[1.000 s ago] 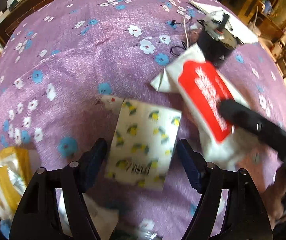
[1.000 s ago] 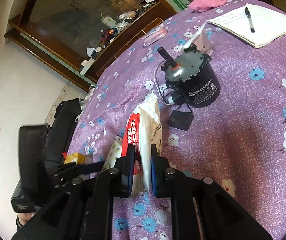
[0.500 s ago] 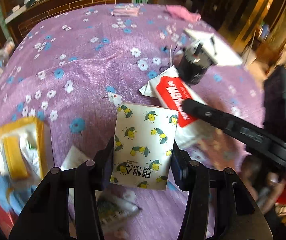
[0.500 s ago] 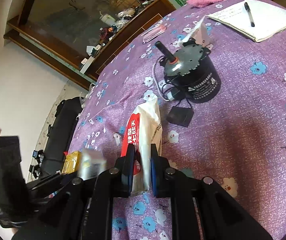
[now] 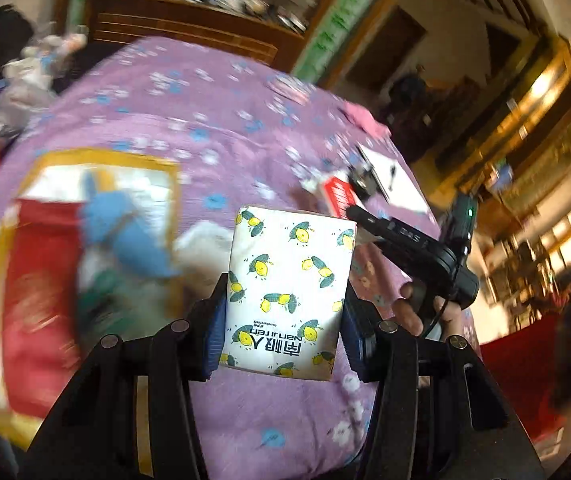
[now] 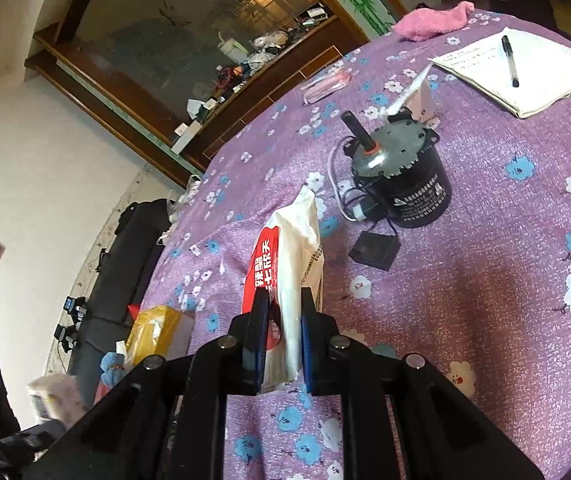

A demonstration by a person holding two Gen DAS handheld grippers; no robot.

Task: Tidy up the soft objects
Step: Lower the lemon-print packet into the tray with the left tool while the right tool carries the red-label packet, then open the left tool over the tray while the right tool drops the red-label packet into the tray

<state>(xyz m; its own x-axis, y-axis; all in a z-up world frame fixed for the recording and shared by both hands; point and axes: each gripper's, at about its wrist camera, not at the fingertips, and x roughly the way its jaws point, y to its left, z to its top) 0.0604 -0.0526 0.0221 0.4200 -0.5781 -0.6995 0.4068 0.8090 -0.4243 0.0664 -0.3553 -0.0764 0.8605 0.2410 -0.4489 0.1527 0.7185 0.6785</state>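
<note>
item: lemon-print tissue pack [image 5: 287, 292], clamped across its width in my left gripper [image 5: 281, 320] jaws, long axis pointing fwd, lifted off tabletop [image 5: 221, 148]. yellow-rimmed box [image 5: 85, 240] lies just left/below – nearest to this arm. right gripper [image 6: 281, 332] jaws narrow, pinching red/white pack [image 6: 289, 264] upright.

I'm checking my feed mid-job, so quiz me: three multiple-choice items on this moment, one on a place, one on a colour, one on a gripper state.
1. Where does the pen lie?
A. on the white notepad
B. on the pink cloth
C. inside the yellow box

2. What colour is the label on the pack in the right gripper?
A. green
B. red
C. black

3. How does the left gripper stand?
A. open and empty
B. shut on nothing
C. shut on the lemon-print tissue pack

Answers:
1 A, the pen rests across the notepad.
2 B, the pack in the right gripper bears a red panel.
3 C, the left gripper presses both sides of the lemon-print tissue pack.
</note>
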